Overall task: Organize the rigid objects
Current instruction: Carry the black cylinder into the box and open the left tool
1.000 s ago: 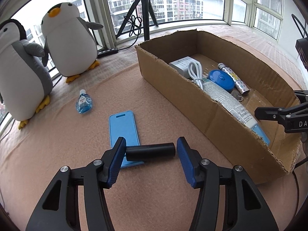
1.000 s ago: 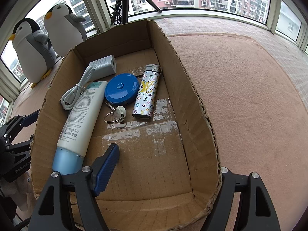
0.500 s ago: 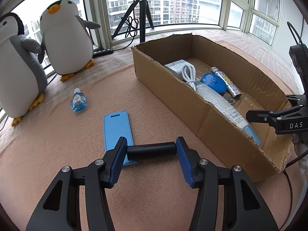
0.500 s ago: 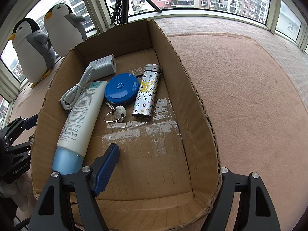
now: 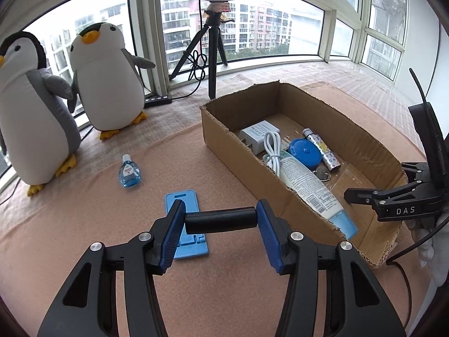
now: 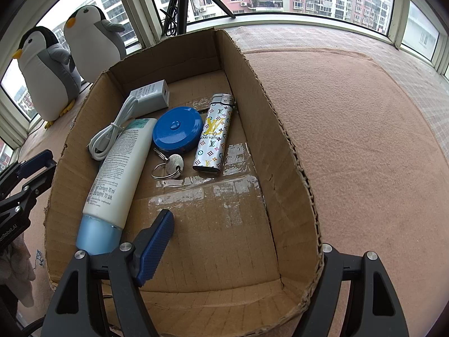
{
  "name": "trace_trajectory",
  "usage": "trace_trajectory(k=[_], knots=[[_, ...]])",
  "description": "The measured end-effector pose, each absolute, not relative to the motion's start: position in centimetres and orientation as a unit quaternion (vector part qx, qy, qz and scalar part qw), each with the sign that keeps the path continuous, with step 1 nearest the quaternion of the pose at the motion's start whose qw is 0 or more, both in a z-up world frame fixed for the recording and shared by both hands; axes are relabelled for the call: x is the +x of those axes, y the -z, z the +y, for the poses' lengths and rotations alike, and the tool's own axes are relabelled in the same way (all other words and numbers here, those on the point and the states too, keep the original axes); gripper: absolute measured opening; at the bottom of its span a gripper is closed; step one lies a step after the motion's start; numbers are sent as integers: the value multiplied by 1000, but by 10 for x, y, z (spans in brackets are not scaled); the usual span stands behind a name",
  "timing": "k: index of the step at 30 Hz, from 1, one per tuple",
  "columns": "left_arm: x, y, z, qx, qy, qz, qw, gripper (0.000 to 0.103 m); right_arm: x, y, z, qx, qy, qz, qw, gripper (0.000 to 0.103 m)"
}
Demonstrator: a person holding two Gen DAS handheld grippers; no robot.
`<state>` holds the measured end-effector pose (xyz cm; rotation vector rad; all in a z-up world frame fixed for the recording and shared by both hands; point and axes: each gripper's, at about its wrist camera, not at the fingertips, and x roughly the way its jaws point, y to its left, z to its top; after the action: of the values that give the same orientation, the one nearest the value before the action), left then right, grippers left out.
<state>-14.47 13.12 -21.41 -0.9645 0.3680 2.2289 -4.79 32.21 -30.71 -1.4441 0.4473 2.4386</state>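
My left gripper [image 5: 220, 223] is shut on a black cylinder [image 5: 220, 220], gripped end to end between the blue pads and held above a flat blue stand [image 5: 193, 243] on the pink mat. A small blue bottle [image 5: 129, 171] lies further left. The cardboard box [image 6: 280, 129] holds a white charger with cable [image 6: 151, 95], a white tube [image 6: 118, 168], a blue round tape measure [image 6: 178, 129], a patterned lighter [image 6: 213, 134] and a key ring [image 6: 171, 165]. My right gripper [image 6: 241, 224] stands open astride the box's near right wall: one pad inside, the other finger outside, partly hidden.
Two plush penguins [image 5: 109, 84] [image 5: 31, 112] stand by the window at the left. A black tripod [image 5: 210, 56] and a power strip [image 5: 158, 99] sit behind the box [image 5: 362, 143]. Pink mat stretches right of the box.
My left gripper has risen with the black cylinder, so the mat, the blue stand and the box look further away. The right gripper has not moved.
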Motion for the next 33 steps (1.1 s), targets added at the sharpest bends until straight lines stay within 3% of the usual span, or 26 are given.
trace_trajectory(k=[13,33], knots=[[-145,182,156,-347,-858,115,361,51,-48,307,322,-499,-842,154,136,73],[-166,184,241,-383,-842,54,376,51,-49,308,319,-500,-842,151,135,74]])
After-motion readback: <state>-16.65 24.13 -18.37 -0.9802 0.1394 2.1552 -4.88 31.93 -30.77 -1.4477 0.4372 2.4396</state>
